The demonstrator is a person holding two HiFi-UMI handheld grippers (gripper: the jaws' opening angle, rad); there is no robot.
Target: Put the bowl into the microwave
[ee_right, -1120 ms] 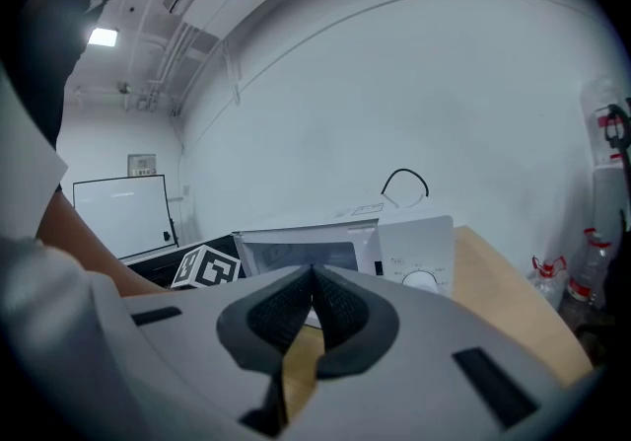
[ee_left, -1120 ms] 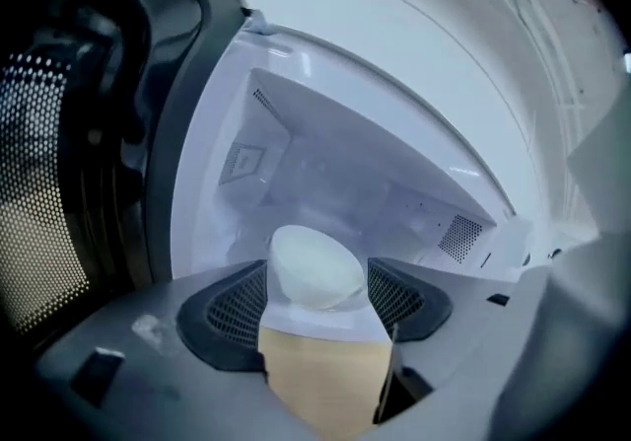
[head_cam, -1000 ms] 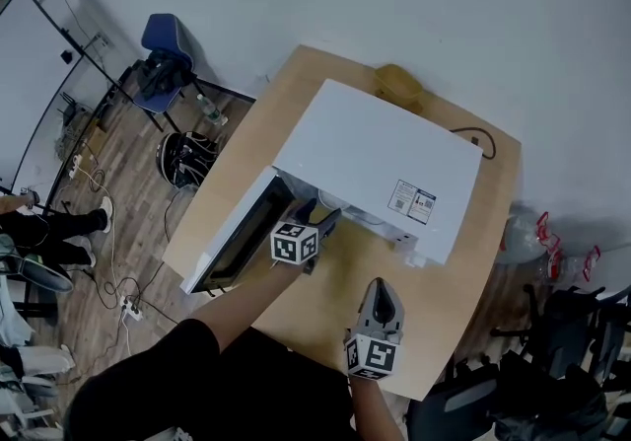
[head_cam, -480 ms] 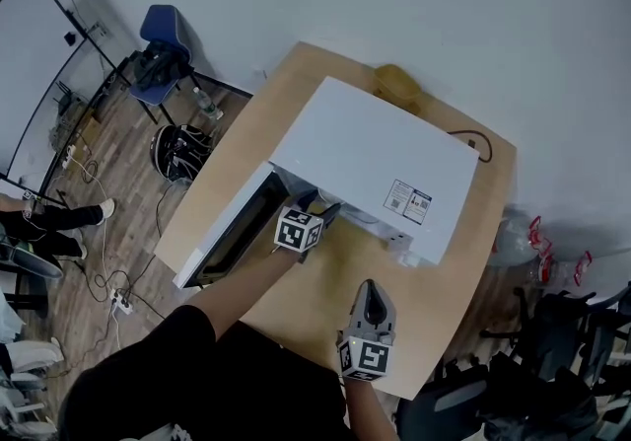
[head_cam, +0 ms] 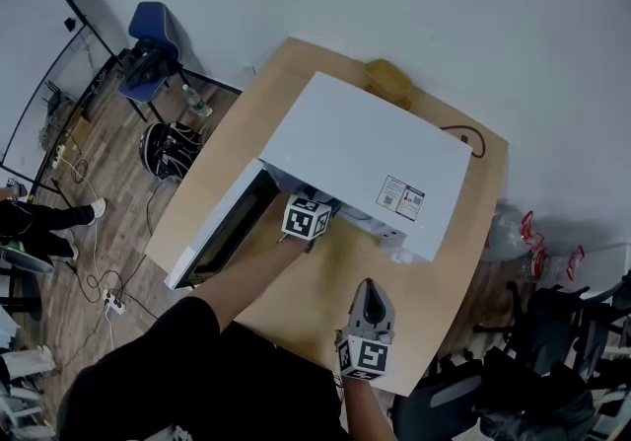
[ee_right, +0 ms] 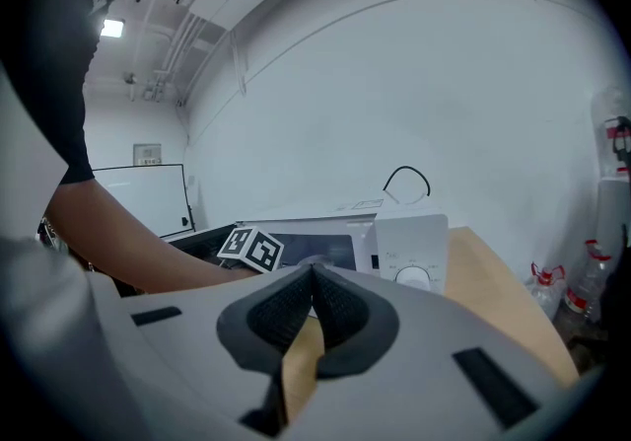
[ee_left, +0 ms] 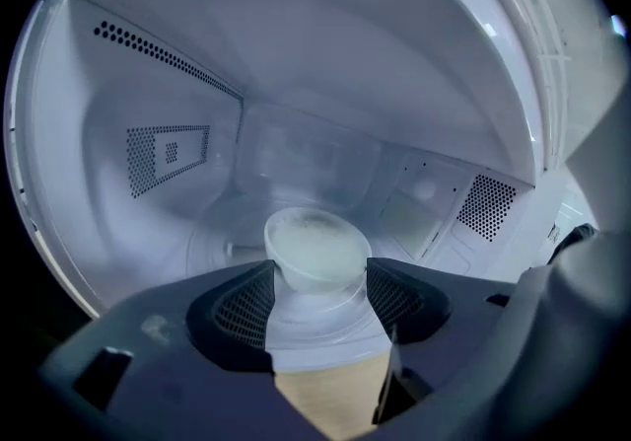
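Left gripper (ee_left: 317, 283) jaws pinch the white bowl (ee_left: 315, 247) at their tips, over the glass turntable (ee_left: 219, 232) inside the microwave (head_cam: 365, 158). Right gripper (ee_right: 311, 276) jaws pressed together, empty, above the wooden table (head_cam: 296, 303) at 6 o'clock of the microwave.

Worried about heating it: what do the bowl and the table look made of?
The bowl looks like milky, translucent plastic, possibly frosted glass: light shows through its wall. The table looks like light wood or wood-look laminate: matte tan, no grain visible.
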